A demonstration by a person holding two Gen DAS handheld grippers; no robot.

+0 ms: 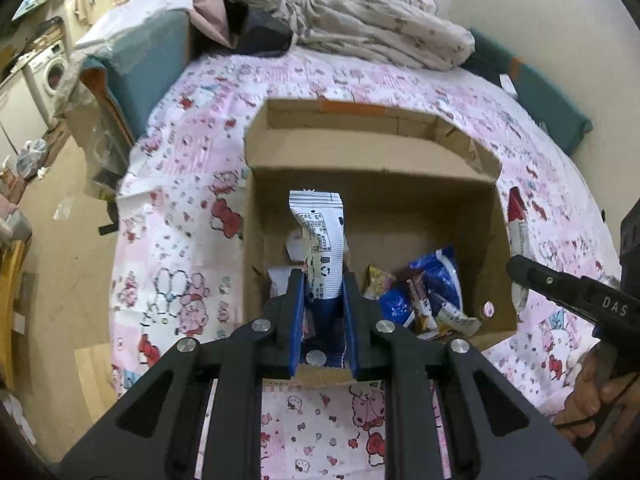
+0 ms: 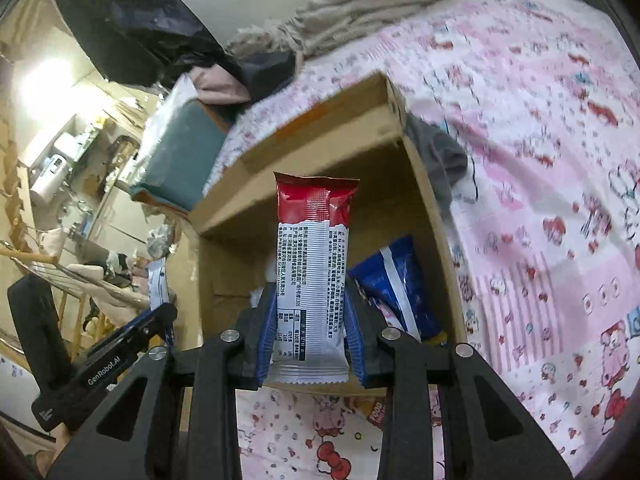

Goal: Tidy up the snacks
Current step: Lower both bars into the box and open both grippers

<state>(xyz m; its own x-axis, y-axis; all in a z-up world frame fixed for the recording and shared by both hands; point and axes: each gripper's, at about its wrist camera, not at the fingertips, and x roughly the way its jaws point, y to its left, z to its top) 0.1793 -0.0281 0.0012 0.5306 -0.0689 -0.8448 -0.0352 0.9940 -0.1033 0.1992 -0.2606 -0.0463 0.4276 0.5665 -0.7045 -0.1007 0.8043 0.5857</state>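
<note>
A cardboard box (image 1: 372,184) stands open on the pink patterned bedsheet (image 1: 192,152). My left gripper (image 1: 323,286) is shut on a white and blue snack packet (image 1: 322,240), held upright over the box's near edge. Several snack packets (image 1: 424,296), blue and yellow, lie in the box's near right corner. My right gripper (image 2: 311,300) is shut on a red and white snack packet (image 2: 310,272), held upright over the box (image 2: 320,152). A blue packet (image 2: 396,280) lies inside by the right wall. The left gripper (image 2: 160,312) with its packet shows at the left of the right wrist view.
Crumpled bedding (image 1: 380,28) and clothes lie at the far end of the bed. A teal cushion (image 1: 148,68) sits at the far left, another teal cushion (image 1: 536,92) at the far right. The floor (image 1: 68,240) lies off the bed's left edge.
</note>
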